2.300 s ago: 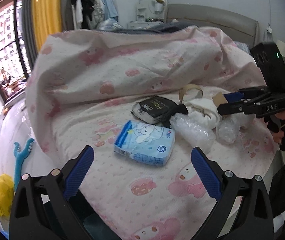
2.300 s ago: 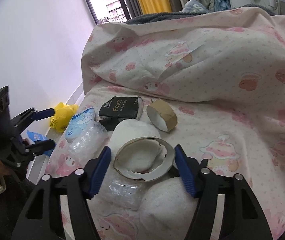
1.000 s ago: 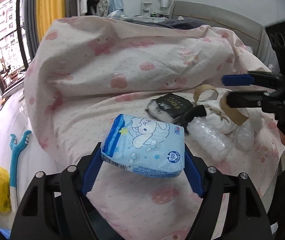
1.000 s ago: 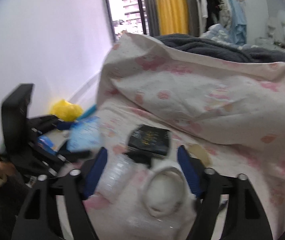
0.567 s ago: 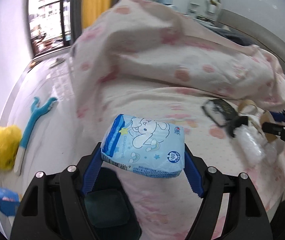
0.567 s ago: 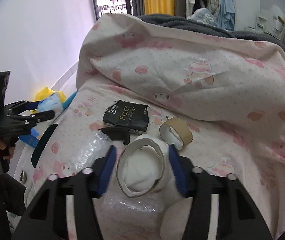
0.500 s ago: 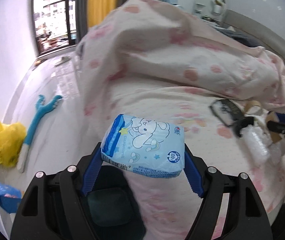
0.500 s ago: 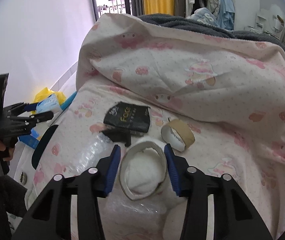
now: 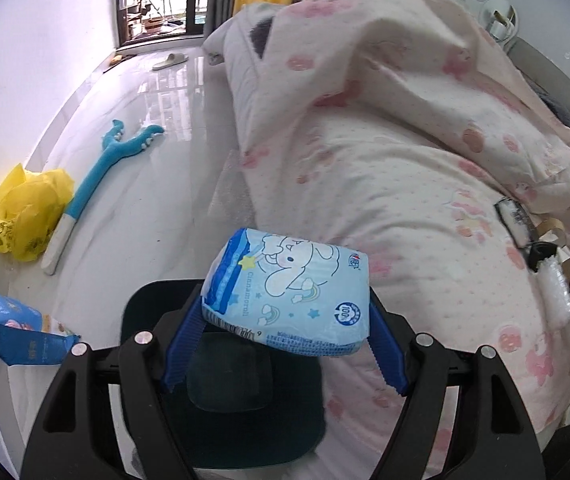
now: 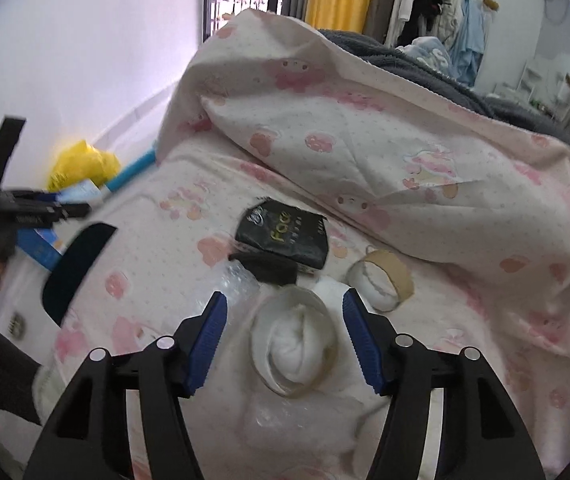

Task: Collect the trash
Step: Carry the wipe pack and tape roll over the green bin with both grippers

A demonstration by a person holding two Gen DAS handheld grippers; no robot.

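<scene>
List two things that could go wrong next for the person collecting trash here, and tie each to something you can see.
1. The left gripper pinches the soft blue tissue pack only at its ends above the dark bin; it may sag, slip and land on the floor.
2. The right gripper has its jaws opening around the cardboard tape ring, pads not touching it. Closing could crush the ring or snag the bedsheet.

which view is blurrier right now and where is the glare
Right wrist view: the softer one, with motion smear on the left gripper and the yellow bag at the left edge; the black pack stays readable. Left wrist view: sharp on the blue tissue pack; window glare streaks the glossy floor; both views bend at the fisheye rim.
</scene>
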